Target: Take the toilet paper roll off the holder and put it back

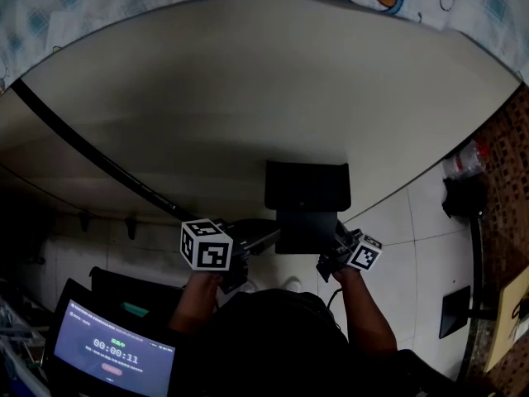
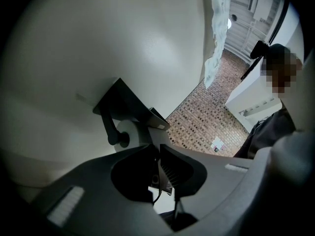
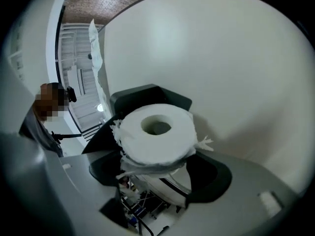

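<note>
Right hand-held gripper point(image 3: 158, 170) grips the toilet paper roll point(image 3: 165, 144), unclear in head view.

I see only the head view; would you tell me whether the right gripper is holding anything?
Observer: Yes, the right gripper is clamped on the toilet paper roll, whose hollow core faces its camera.
Operator: Thank you. And the left gripper?
Observer: The left gripper is empty, jaws nearly together, pointing toward the holder.
Operator: Is the roll off the holder?
Observer: I cannot tell; from the left, the roll shows just behind the holder's side arm.
</note>
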`<state>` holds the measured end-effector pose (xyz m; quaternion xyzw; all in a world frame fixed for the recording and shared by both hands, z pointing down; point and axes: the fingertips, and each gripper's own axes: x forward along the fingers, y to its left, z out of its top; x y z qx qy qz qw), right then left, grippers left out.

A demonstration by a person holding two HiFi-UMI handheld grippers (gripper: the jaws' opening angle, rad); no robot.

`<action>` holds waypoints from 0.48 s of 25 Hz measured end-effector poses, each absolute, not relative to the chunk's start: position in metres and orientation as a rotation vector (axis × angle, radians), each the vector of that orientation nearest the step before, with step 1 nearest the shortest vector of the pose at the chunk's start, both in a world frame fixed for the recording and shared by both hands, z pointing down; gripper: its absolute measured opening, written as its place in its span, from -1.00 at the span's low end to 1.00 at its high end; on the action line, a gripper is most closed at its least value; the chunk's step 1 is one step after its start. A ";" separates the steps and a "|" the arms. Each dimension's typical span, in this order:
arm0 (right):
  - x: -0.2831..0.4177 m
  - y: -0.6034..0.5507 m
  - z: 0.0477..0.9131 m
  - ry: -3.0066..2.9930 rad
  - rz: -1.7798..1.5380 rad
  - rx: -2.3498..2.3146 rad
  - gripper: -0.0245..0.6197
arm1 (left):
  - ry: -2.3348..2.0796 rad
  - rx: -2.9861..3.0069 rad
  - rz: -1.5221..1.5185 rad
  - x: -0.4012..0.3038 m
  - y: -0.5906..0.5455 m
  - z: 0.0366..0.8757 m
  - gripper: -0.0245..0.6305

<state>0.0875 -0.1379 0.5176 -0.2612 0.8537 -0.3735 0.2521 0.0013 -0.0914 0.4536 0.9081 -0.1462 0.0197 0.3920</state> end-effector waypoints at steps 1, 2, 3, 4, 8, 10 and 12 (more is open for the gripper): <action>0.084 -0.138 0.519 2.330 -1.024 -0.699 0.19 | -0.371 2.305 0.050 0.001 -0.091 0.454 -0.76; 0.081 -0.137 0.520 2.334 -1.034 -0.685 0.19 | -0.371 2.305 0.050 0.001 -0.091 0.454 -0.77; 0.078 -0.137 0.520 2.333 -1.044 -0.670 0.19 | -0.372 2.304 0.051 0.001 -0.091 0.455 -0.77; 0.075 -0.137 0.521 2.330 -1.050 -0.659 0.19 | -0.373 2.304 0.051 0.000 -0.091 0.456 -0.77; 0.071 -0.138 0.522 2.282 -1.081 -0.621 0.20 | -0.376 2.309 0.053 0.001 -0.092 0.458 -0.77; 0.071 -0.136 0.526 2.242 -1.129 -0.616 0.22 | -0.380 2.313 0.055 0.000 -0.092 0.459 -0.77; 0.078 -0.133 0.534 2.207 -1.166 -0.641 0.40 | -0.394 2.312 0.052 -0.001 -0.093 0.462 -0.78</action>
